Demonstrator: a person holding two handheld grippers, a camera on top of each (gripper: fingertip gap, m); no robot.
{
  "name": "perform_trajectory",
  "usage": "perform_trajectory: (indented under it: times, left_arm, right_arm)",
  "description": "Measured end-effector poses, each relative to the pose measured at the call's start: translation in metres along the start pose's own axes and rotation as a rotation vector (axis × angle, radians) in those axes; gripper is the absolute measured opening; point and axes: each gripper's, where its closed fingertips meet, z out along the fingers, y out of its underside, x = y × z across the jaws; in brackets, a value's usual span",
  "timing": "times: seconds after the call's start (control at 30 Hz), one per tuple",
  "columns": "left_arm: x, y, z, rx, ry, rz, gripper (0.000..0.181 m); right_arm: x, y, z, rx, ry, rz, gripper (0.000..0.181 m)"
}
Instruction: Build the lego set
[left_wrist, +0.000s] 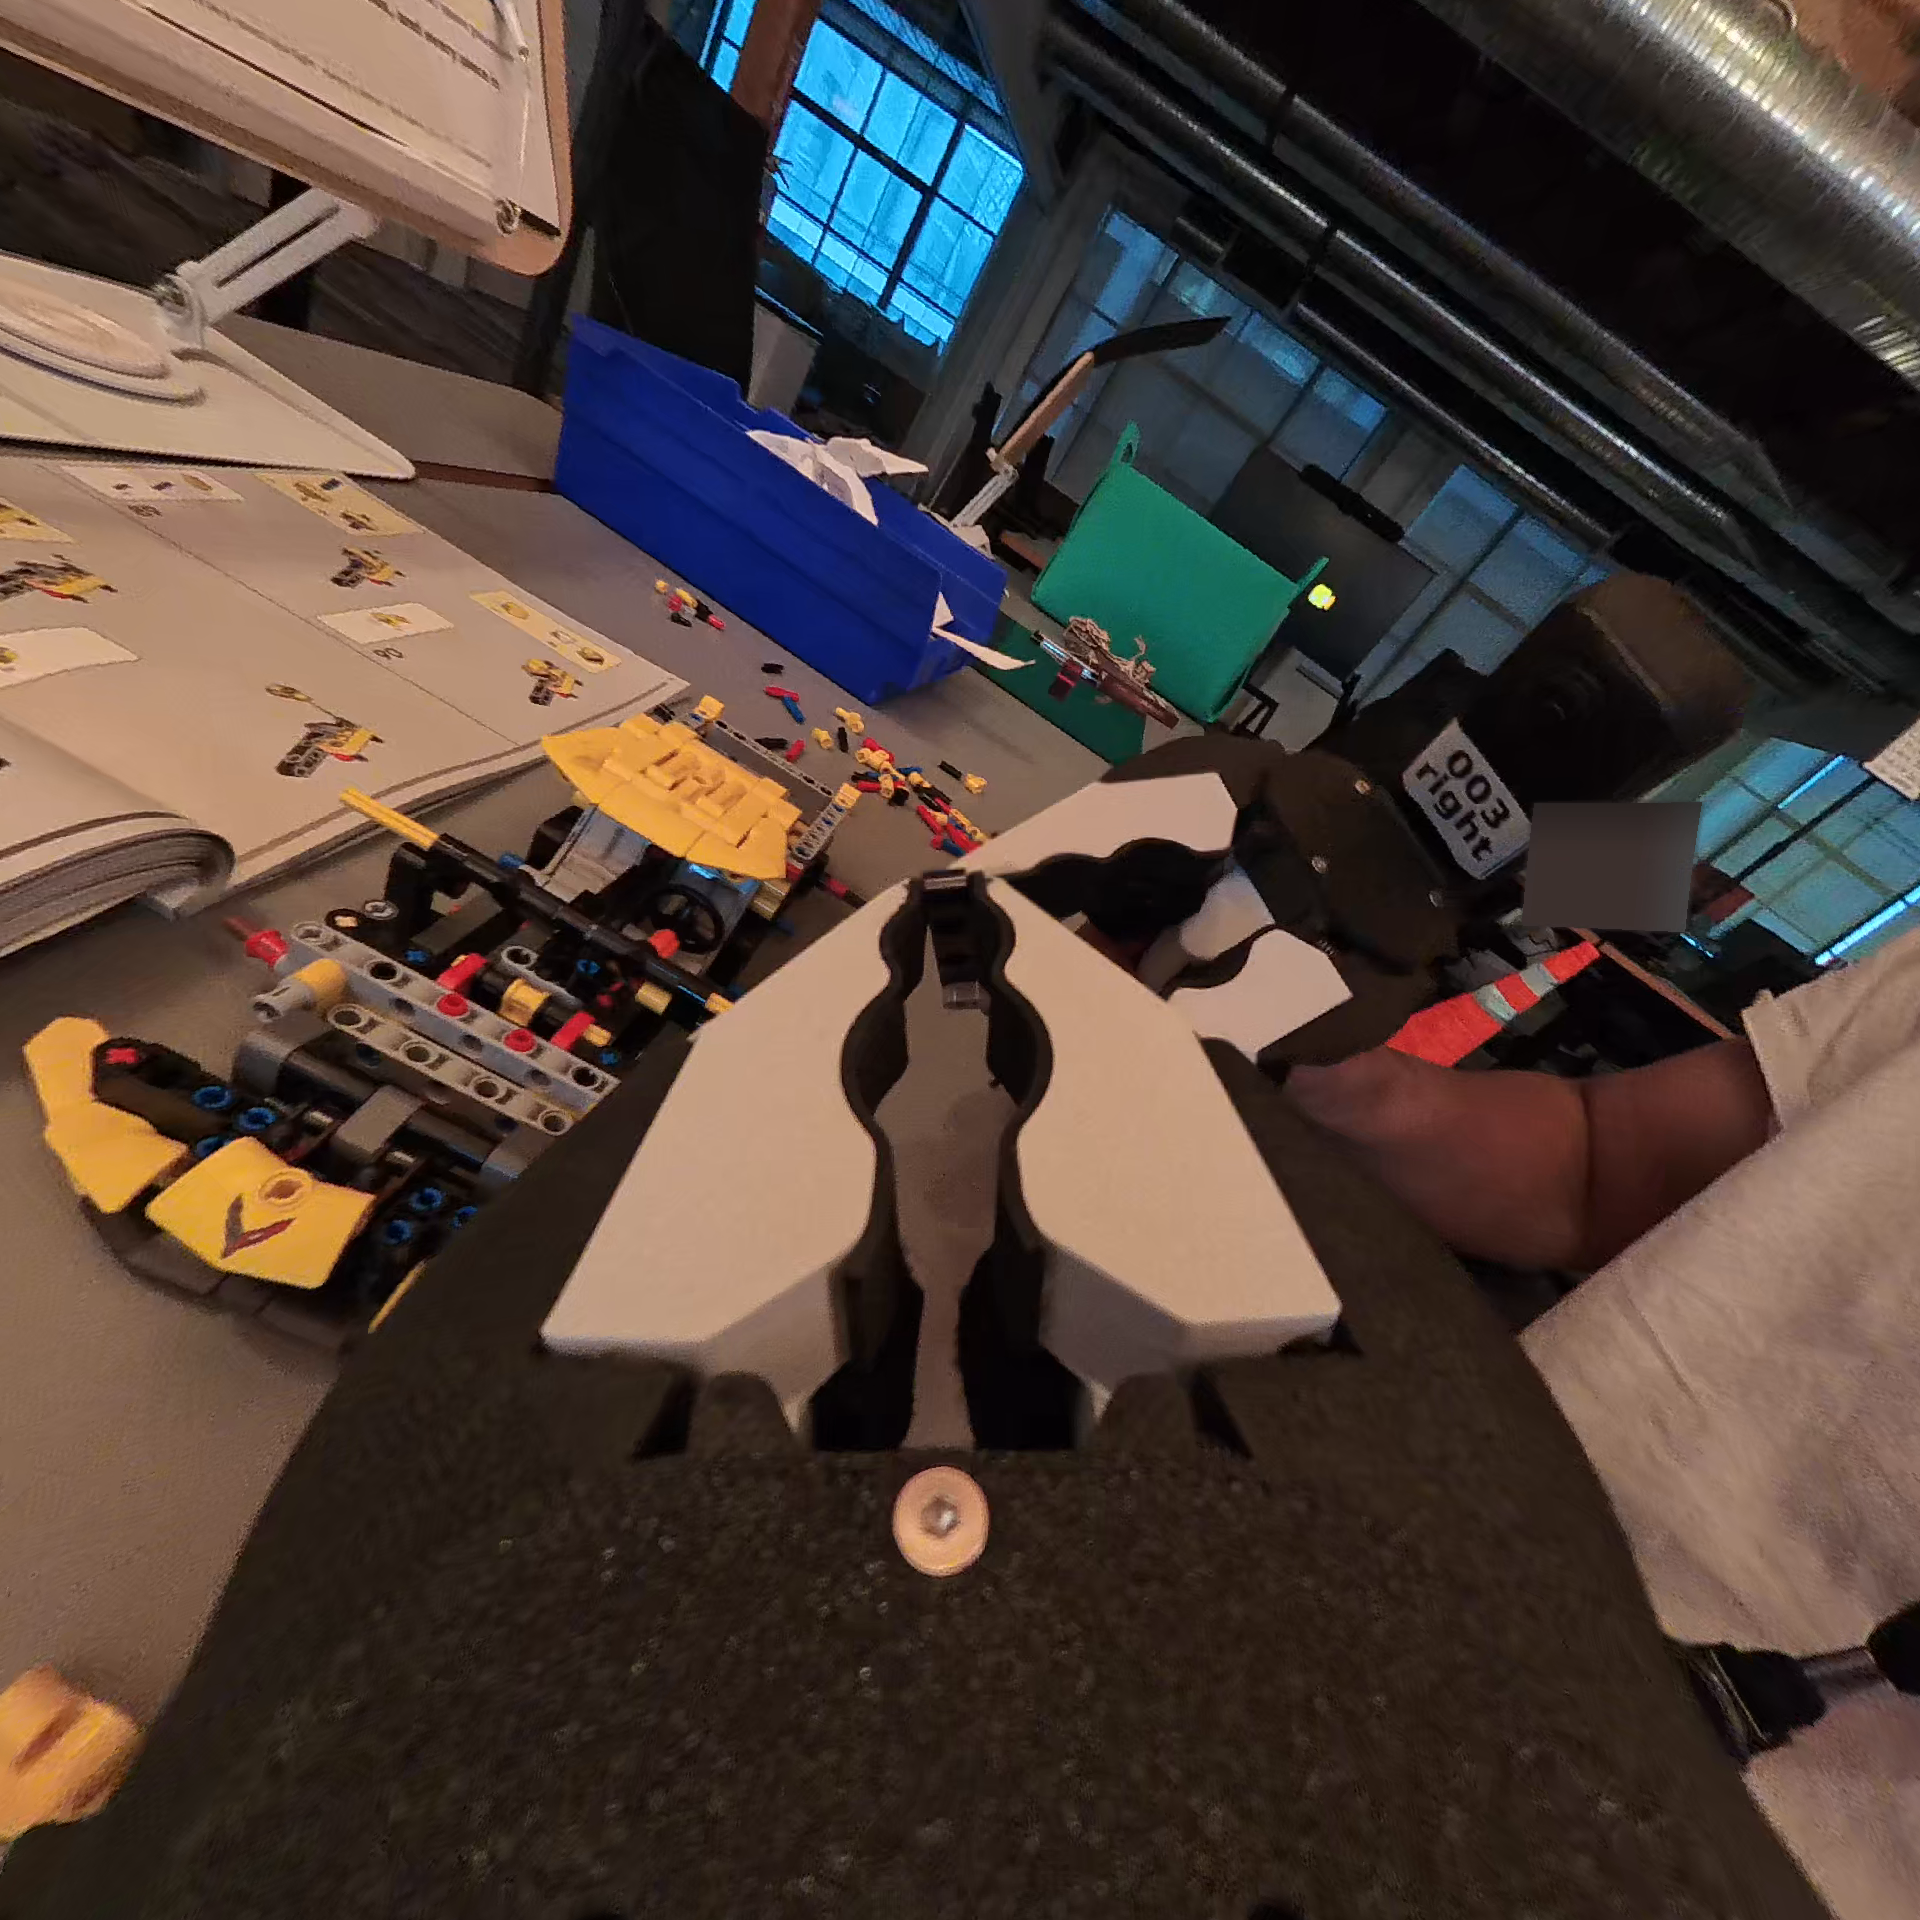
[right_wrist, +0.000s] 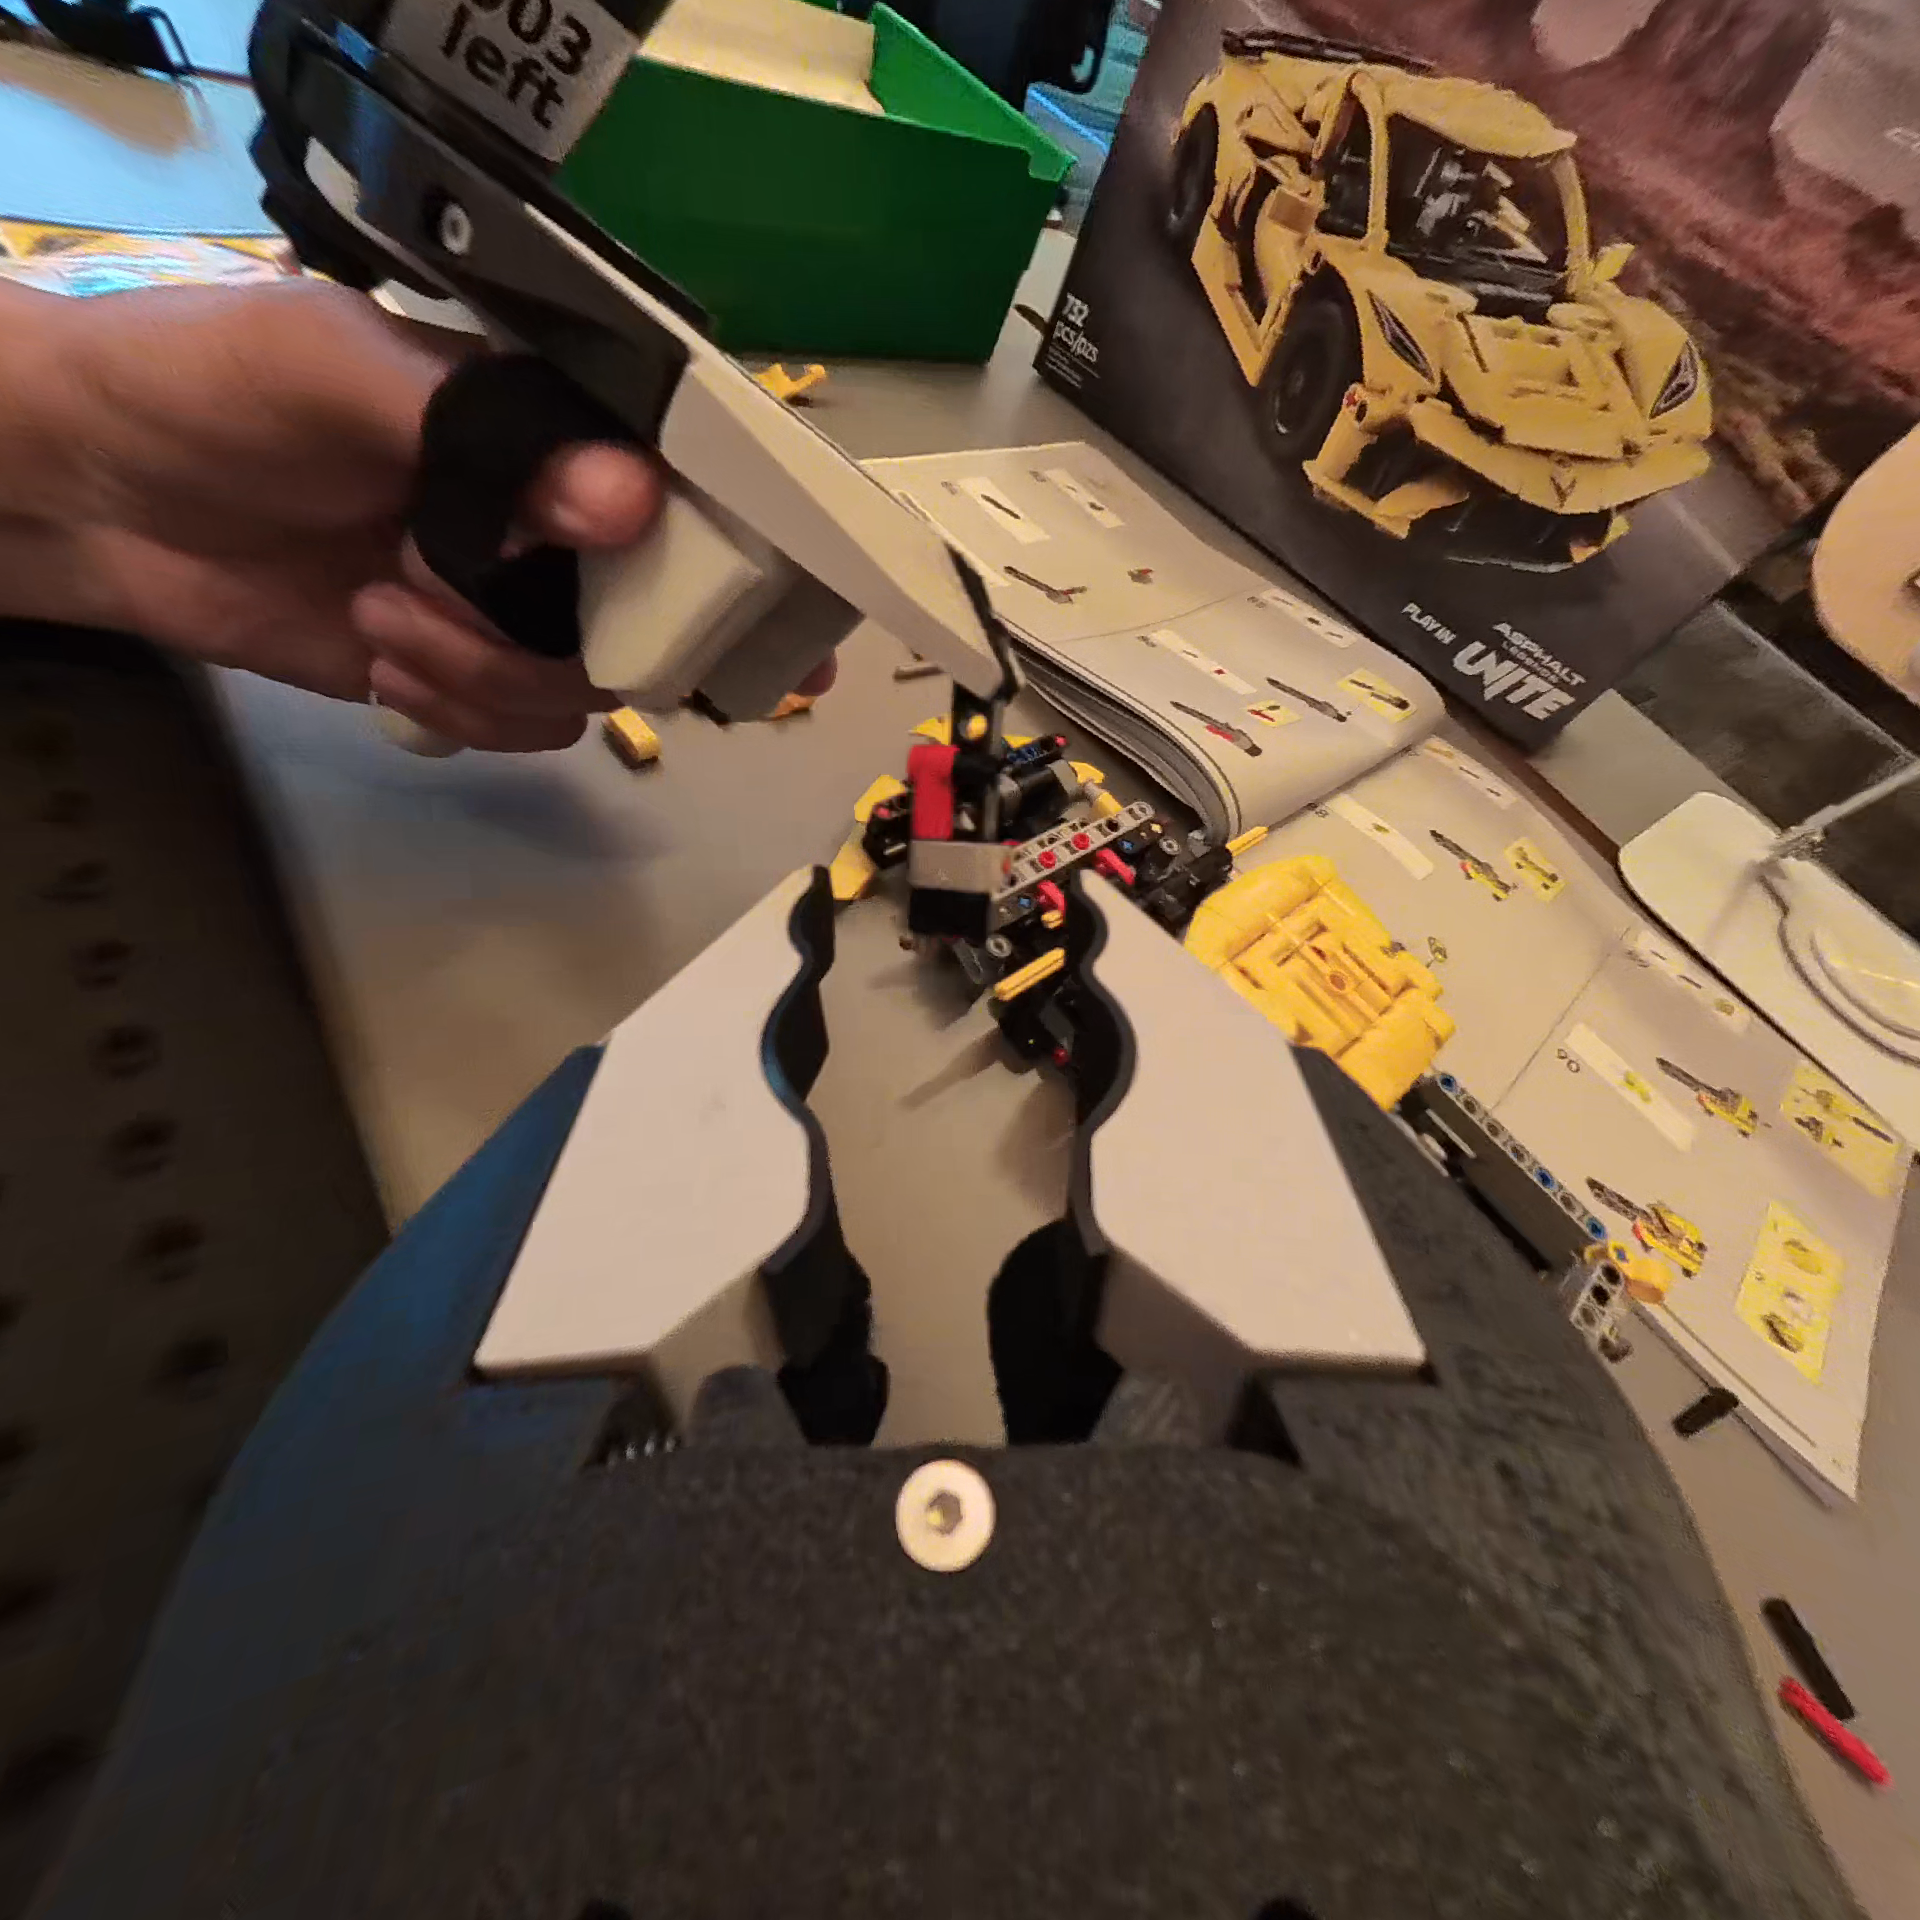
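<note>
The half-built Lego car (left_wrist: 468, 1018) lies on the grey table, a black and grey chassis with red and blue pins and yellow body panels (left_wrist: 675, 790). It also shows in the right wrist view (right_wrist: 997, 862). My left gripper (left_wrist: 948, 883) is shut on a small black piece (left_wrist: 954, 940) and holds it in the air above the car. In the right wrist view the left gripper (right_wrist: 987, 675) hangs just over the chassis. My right gripper (right_wrist: 951, 914) is open and empty, its tips close to the chassis. It shows behind the left one (left_wrist: 1143, 894).
An open instruction booklet (right_wrist: 1195, 644) lies beside the car, with the set's box (right_wrist: 1455, 312) standing behind it. A blue bin (left_wrist: 748, 520) and a green bin (right_wrist: 810, 208) stand at the back. Loose small pieces (left_wrist: 904, 779) are scattered on the table. Black and red pins (right_wrist: 1818, 1704) lie near the right. Less than 4 cm separates the two grippers' tips.
</note>
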Motion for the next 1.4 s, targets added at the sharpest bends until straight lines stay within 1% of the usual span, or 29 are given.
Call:
perform_trajectory:
  times: [0.03,0.1,0.17,0.23,0.33,0.4,0.57,0.67,0.73,0.8,0.9,0.97,1.0,1.1,1.17,1.23,1.27,1.3,1.33,1.4]
  left_arm:
    - [0.002,0.002,0.001,-0.011,0.01,0.004,0.008]
    - [0.004,0.006,0.004,-0.031,0.011,0.019,0.008]
    - [0.005,0.009,0.004,-0.05,0.008,0.04,0.008]
    - [0.001,0.018,0.004,-0.101,-0.005,0.053,0.008]
    - [0.003,0.021,0.004,-0.122,0.001,0.068,0.008]
    - [0.001,0.028,0.004,-0.163,0.002,0.072,0.008]
    - [-0.001,0.045,0.002,-0.253,0.043,0.004,0.008]
    - [-0.001,0.05,0.002,-0.286,0.04,0.015,0.007]
    - [-0.002,0.047,0.001,-0.273,0.029,0.038,0.007]
    - [-0.003,0.039,-0.002,-0.233,0.017,0.049,0.007]
    - [-0.018,0.015,-0.011,-0.117,-0.059,0.035,0.008]
    - [-0.033,-0.004,-0.023,-0.02,-0.144,0.041,0.008]
    - [-0.041,-0.011,-0.029,0.016,-0.192,0.054,0.007]
    - [-0.057,-0.024,-0.045,0.074,-0.31,0.098,0.007]
    - [-0.061,-0.026,-0.049,0.084,-0.325,0.09,0.007]
    - [-0.061,-0.026,-0.049,0.09,-0.31,0.067,0.007]
    - [-0.061,-0.027,-0.049,0.098,-0.3,0.054,0.007]
    - [-0.06,-0.027,-0.049,0.103,-0.294,0.046,0.007]
    - [-0.06,-0.028,-0.049,0.104,-0.293,0.045,0.007]
    - [-0.061,-0.026,-0.049,0.097,-0.289,0.044,0.007]
  right_arm:
    - [-0.002,-0.001,0.001,-0.001,-0.004,-0.006,0.039]
    - [0.0,0.001,-0.001,-0.011,0.021,-0.045,0.019]
    - [0.003,0.003,-0.003,-0.021,0.043,-0.075,0.018]
    - [0.006,0.011,-0.002,-0.064,0.057,-0.107,0.018]
    - [0.006,0.011,-0.004,-0.068,0.072,-0.163,0.017]
    - [0.004,0.017,-0.003,-0.087,0.049,-0.191,0.017]
    - [-0.002,0.027,-0.004,-0.102,-0.026,-0.271,0.017]
    - [-0.003,0.031,-0.004,-0.106,-0.041,-0.32,0.017]
    - [-0.001,0.029,-0.002,-0.094,-0.035,-0.293,0.018]
    - [0.004,0.022,-0.002,-0.086,-0.011,-0.227,0.02]
    - [0.014,0.001,-0.005,-0.044,-0.047,-0.094,0.042]
    - [0.037,-0.014,-0.005,-0.032,-0.061,-0.018,0.054]
    - [0.052,-0.02,-0.004,-0.026,-0.065,0.024,0.056]
    - [0.092,-0.029,0.004,0.007,-0.099,0.153,0.055]
    - [0.11,-0.025,0.012,0.068,-0.065,0.169,0.049]
    - [0.109,-0.02,0.013,0.172,-0.065,0.231,0.038]
    - [0.102,-0.018,0.012,0.187,-0.1,0.276,0.043]
    - [0.096,-0.019,0.008,0.2,-0.12,0.292,0.044]
    - [0.095,-0.019,0.004,0.223,-0.103,0.276,0.041]
    - [0.097,-0.015,0.004,0.202,-0.069,0.22,0.038]
